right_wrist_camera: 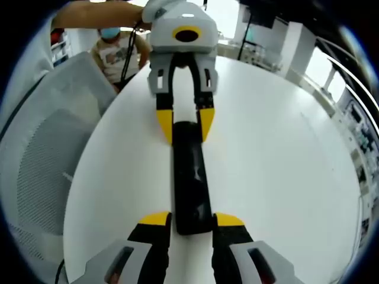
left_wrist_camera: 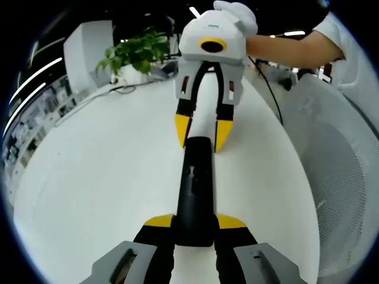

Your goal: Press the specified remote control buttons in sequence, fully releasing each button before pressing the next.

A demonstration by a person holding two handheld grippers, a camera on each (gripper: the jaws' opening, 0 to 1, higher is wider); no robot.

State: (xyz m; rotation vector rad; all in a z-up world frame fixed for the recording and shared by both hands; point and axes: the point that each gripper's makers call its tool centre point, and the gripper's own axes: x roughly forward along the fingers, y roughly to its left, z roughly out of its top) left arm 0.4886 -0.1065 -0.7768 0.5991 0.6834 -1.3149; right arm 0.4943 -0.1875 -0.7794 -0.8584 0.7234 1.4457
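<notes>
A black remote [left_wrist_camera: 193,189] lies lengthwise on the white table [left_wrist_camera: 106,177], held at both ends by the two grippers, which face each other.

In the left gripper view, the left gripper [left_wrist_camera: 194,223] rises from 6 o'clock. Its yellow-tipped fingers [left_wrist_camera: 159,221] sit against both sides of the remote's near end, grasping it. The remote runs toward 12 o'clock, where the right gripper [left_wrist_camera: 203,137] meets its far end. That gripper's fingers [left_wrist_camera: 182,129] flank the far end, one on each side. A gloved hand [left_wrist_camera: 237,15] holds the right gripper from behind, and a bare arm [left_wrist_camera: 290,50] extends toward 2 o'clock. A potted plant [left_wrist_camera: 136,53] stands at the table's far edge near 11 o'clock. A white mesh chair [left_wrist_camera: 337,160] stands just beside the table at 3 o'clock.

In the right gripper view, the right gripper [right_wrist_camera: 191,223] rises from 6 o'clock with its fingers [right_wrist_camera: 155,220] closed on the remote's [right_wrist_camera: 190,180] near end. The left gripper [right_wrist_camera: 185,129] sits at the far end toward 12 o'clock, its fingers [right_wrist_camera: 164,125] pressed to either side of the remote. The table [right_wrist_camera: 278,154] spreads toward 3 o'clock. The mesh chair [right_wrist_camera: 47,154] stands at 9 o'clock. A seated person [right_wrist_camera: 121,56] shows beyond the table near 11 o'clock.

Button detail on the remote cannot be made out.
</notes>
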